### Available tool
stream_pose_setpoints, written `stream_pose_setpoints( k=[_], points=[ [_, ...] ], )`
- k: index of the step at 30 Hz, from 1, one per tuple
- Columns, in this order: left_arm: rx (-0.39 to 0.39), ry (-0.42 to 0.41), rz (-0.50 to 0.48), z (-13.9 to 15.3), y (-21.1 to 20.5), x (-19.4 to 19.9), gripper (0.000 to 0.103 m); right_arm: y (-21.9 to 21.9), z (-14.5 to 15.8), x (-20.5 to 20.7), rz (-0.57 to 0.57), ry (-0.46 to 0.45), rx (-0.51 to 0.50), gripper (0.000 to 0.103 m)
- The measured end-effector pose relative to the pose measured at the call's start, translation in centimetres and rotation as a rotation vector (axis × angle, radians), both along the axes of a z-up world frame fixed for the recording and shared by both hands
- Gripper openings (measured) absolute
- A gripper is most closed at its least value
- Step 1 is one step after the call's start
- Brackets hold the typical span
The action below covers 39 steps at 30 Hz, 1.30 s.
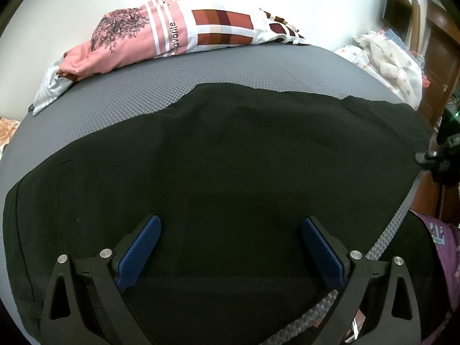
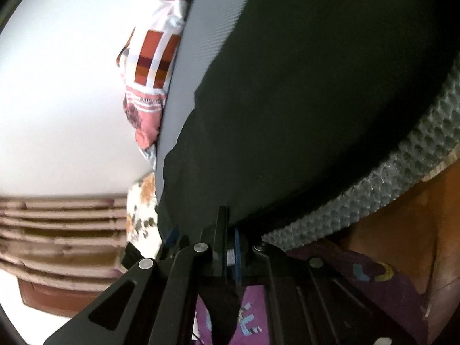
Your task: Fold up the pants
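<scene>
Looking along our left gripper [image 1: 230, 224], we see its blue pads [image 1: 141, 247] spread wide apart above the black pants [image 1: 230, 158], with nothing pinched between them. The pants lie flat across a grey textured mattress [image 1: 138, 86], covering most of its near side and reaching the edge on the right. At the far side, against the white wall [image 1: 72, 5], sits a crumpled pink, white and brown patterned blanket [image 1: 172, 34]. Our right gripper [image 2: 227, 224] has its fingers drawn together at the edge of the pants; we read them as closed, though motion blur keeps us from telling whether cloth is caught between them. Below it we see a purple printed garment [image 2: 253, 316] on the person.
</scene>
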State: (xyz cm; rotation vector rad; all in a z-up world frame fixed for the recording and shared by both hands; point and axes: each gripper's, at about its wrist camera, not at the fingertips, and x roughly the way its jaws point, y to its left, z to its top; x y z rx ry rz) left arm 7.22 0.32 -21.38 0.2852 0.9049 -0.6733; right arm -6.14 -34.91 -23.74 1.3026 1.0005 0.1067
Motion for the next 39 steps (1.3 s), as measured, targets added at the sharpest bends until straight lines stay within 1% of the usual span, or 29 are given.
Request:
stream_pose_setpoints(
  k=[1, 2, 3, 5, 6, 8, 10, 12, 13, 14, 16, 17, 19, 20, 21, 22, 23, 24, 26, 29, 30, 31, 32, 33, 35, 36, 37, 39],
  points=[
    [0.001, 0.000, -0.001, 0.0, 0.0, 0.0, 0.099, -0.1, -0.7, -0.2, 0.000, 0.025, 0.012, 0.004],
    [0.001, 0.000, -0.002, 0.0, 0.0, 0.0, 0.099, -0.1, -1.4, -0.4, -0.018, 0.030, 0.050, 0.002],
    [0.000, 0.000, -0.002, 0.0, 0.0, 0.0, 0.099, -0.2, -1.5, -0.4, -0.021, 0.030, 0.060, 0.002],
    [0.001, 0.000, -0.003, 0.0, 0.0, 0.0, 0.100, -0.1, -1.3, 0.0, -0.009, 0.025, 0.038, 0.003],
    [0.002, -0.001, -0.005, 0.0, 0.0, -0.1, 0.100, -0.2, -1.4, 0.1, -0.012, 0.017, 0.050, 0.004],
    [0.003, -0.001, -0.006, 0.0, 0.0, -0.1, 0.100, -0.5, -2.1, -0.1, -0.025, 0.022, 0.108, 0.005],
    [0.002, -0.001, -0.006, 0.0, 0.0, -0.1, 0.100, -1.2, -2.5, -0.6, -0.055, 0.022, 0.155, 0.008],
    [0.003, -0.002, -0.007, 0.0, -0.1, -0.2, 0.100, -2.7, -2.0, -1.3, -0.098, 0.012, 0.136, 0.013],
    [0.002, -0.001, -0.006, 0.0, 0.0, -0.1, 0.100, -3.7, -1.7, -1.9, -0.131, 0.003, 0.123, 0.015],
    [0.002, -0.001, -0.008, 0.0, 0.0, -0.2, 0.101, -4.9, -1.5, -2.5, -0.166, -0.006, 0.116, 0.019],
    [0.002, -0.001, -0.007, 0.0, -0.1, -0.2, 0.101, -7.6, -1.1, -3.9, -0.243, -0.020, 0.085, 0.020],
    [0.003, -0.001, -0.006, 0.0, -0.1, -0.2, 0.101, -9.3, -1.0, -4.8, -0.288, -0.028, 0.062, 0.018],
    [0.004, -0.001, -0.006, 0.0, -0.1, -0.2, 0.101, -12.1, -0.9, -6.0, -0.355, -0.049, 0.055, 0.017],
    [0.004, -0.001, -0.006, 0.0, 0.0, -0.2, 0.101, -13.6, -0.6, -6.7, -0.390, -0.055, 0.030, 0.017],
    [0.004, -0.001, -0.006, 0.0, 0.0, -0.2, 0.101, -15.2, -0.3, -7.6, -0.433, -0.054, -0.018, 0.017],
    [0.005, -0.001, -0.006, 0.0, 0.0, -0.2, 0.102, -16.2, 0.0, -8.3, -0.463, -0.058, -0.038, 0.014],
    [0.004, -0.001, -0.007, -0.1, 0.0, -0.2, 0.102, -17.3, 0.3, -9.1, -0.498, -0.054, -0.057, 0.006],
    [0.004, -0.001, -0.007, -0.1, 0.0, -0.2, 0.102, -18.3, 0.5, -10.1, -0.529, -0.039, -0.084, 0.005],
    [0.005, -0.002, -0.007, -0.1, 0.0, -0.2, 0.102, -19.4, 0.9, -11.3, -0.563, -0.042, -0.106, 0.004],
    [0.004, -0.001, -0.009, 0.0, 0.0, -0.2, 0.102, -20.4, 0.9, -12.3, -0.565, -0.044, -0.135, 0.004],
    [0.005, -0.001, -0.008, -0.1, 0.0, -0.2, 0.102, -20.4, 0.6, -12.4, -0.563, -0.053, -0.125, 0.003],
    [0.005, -0.001, -0.008, 0.0, 0.0, -0.2, 0.102, -20.7, 0.3, -12.5, -0.568, -0.068, -0.092, 0.003],
    [0.006, -0.001, -0.009, -0.1, 0.0, -0.2, 0.102, -20.9, 0.1, -12.5, -0.575, -0.072, -0.069, 0.004],
    [0.007, -0.001, -0.009, -0.1, 0.0, -0.3, 0.102, -21.2, 0.4, -12.8, -0.591, -0.081, -0.065, 0.009],
    [0.007, -0.001, -0.009, -0.1, 0.1, -0.2, 0.102, -22.1, 1.2, -13.8, -0.617, -0.101, -0.079, 0.013],
    [0.007, -0.001, -0.009, -0.1, 0.1, -0.2, 0.102, -22.6, 1.7, -14.2, -0.629, -0.104, -0.093, 0.017],
    [0.006, -0.001, -0.010, -0.1, 0.1, -0.2, 0.102, -23.4, 2.4, -14.8, -0.646, -0.097, -0.133, 0.019],
    [0.006, -0.001, -0.009, -0.1, 0.1, -0.2, 0.102, -24.5, 3.2, -15.4, -0.660, -0.088, -0.178, 0.027]
  ],
)
